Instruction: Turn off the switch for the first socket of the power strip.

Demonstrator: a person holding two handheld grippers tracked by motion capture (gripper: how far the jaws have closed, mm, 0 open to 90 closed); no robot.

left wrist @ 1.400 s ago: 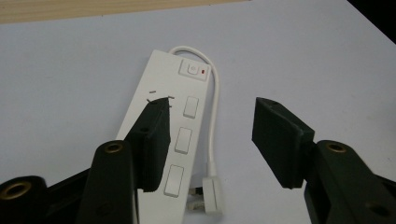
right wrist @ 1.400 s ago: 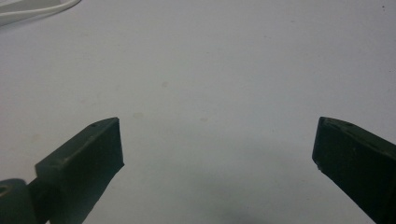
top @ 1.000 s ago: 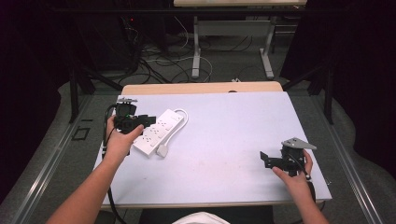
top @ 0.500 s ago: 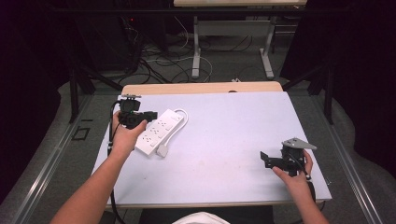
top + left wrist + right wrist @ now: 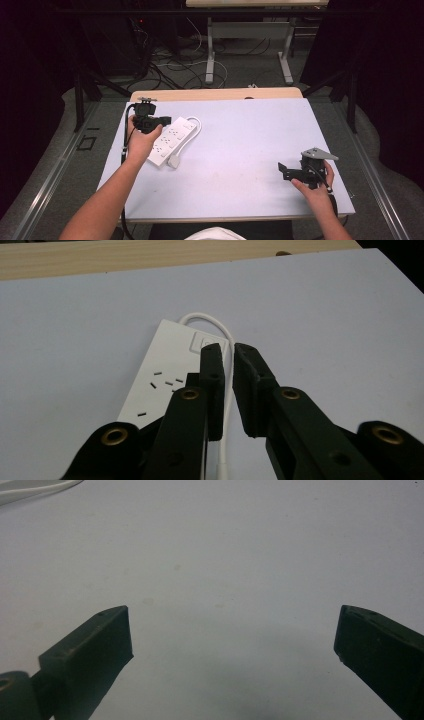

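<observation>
My left gripper (image 5: 159, 120) over white power strip (image 5: 172, 140) at table's (image 5: 240, 135) left side, jaws nearly closed with small gap, nothing between them. In left gripper view, jaws hang above strip's switch end, white cord (image 5: 212, 322) looping just past it. Strip lies flat, diagonal; plug (image 5: 173, 162) beside its near end. My right gripper (image 5: 284, 171) near right front corner, jaws spread wide over bare tabletop, well apart from strip.
</observation>
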